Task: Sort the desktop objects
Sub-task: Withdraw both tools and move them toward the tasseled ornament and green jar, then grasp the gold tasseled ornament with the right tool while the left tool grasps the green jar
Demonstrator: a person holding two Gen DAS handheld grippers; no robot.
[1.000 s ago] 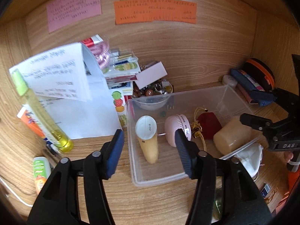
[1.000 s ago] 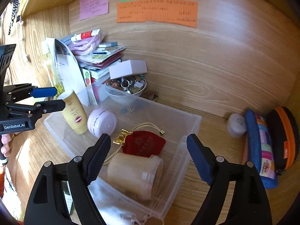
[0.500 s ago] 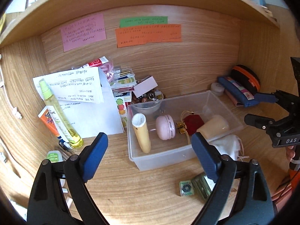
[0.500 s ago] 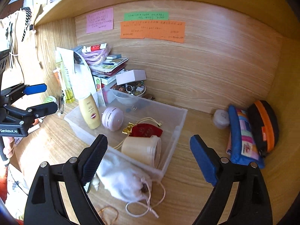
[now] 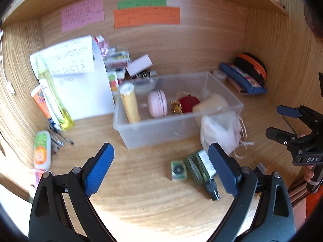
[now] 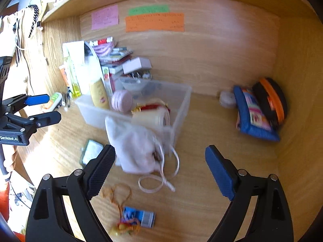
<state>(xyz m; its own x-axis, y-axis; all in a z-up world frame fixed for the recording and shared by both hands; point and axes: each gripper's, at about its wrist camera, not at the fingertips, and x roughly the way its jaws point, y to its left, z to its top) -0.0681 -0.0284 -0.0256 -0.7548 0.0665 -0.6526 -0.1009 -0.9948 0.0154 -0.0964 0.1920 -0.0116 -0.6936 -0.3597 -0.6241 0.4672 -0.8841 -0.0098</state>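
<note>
Translucent plastic bin [image 5: 161,129], wood-grain desk [image 5: 141,197]

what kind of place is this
Most likely a home study desk set in a wooden alcove: sticky notes on the back panel, a pile of booklets, and pencil cases in the corner.

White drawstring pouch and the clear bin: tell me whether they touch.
Touching. In the right wrist view the white drawstring pouch leans against the front corner of the clear bin, with no gap between them; the left wrist view agrees.

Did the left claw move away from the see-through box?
Yes. The left claw backed off toward the desk's front; the clear box looks smaller and farther now, and both claws are open.
</note>
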